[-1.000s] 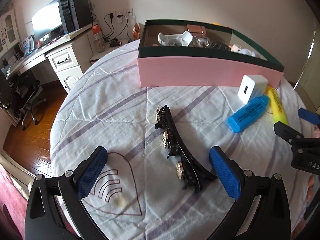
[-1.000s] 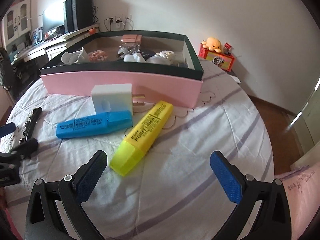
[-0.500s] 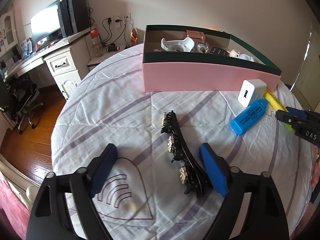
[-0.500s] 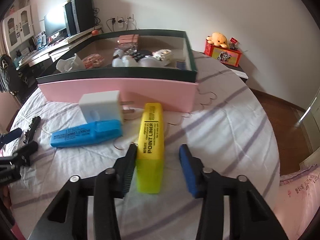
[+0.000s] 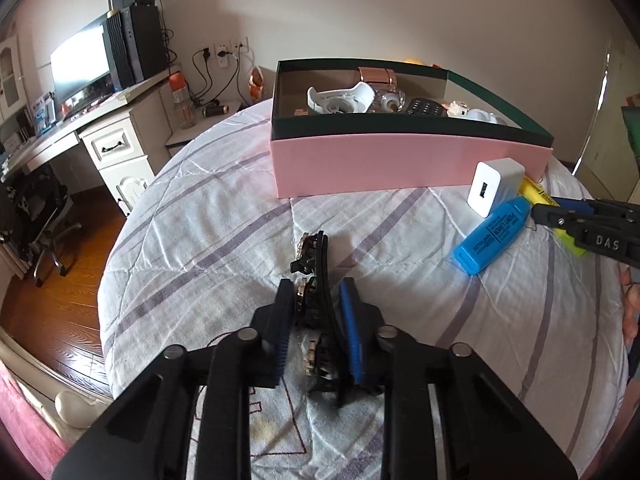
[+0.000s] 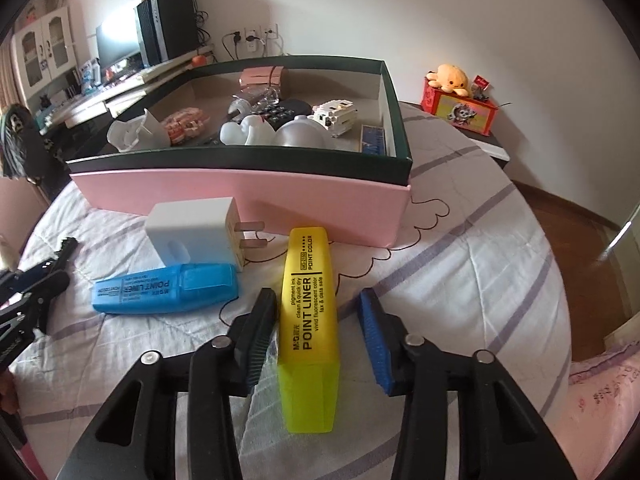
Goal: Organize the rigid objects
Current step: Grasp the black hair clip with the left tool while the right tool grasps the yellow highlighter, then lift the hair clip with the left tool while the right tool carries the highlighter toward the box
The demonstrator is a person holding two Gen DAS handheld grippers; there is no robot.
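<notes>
Gripping two long things on the surface (image 5: 200, 216), one in each tongs.

Left view: the left tongs (image 5: 316, 322) are narrow around a black hair clip (image 5: 318, 280) with pale stones; its long axis runs straight ahead toward the pink box (image 5: 400, 164). Right view: the right tongs (image 6: 316, 332) are half closed beside a yellow marker (image 6: 308, 320), not yet pressing both sides; it also points at the box.
</notes>
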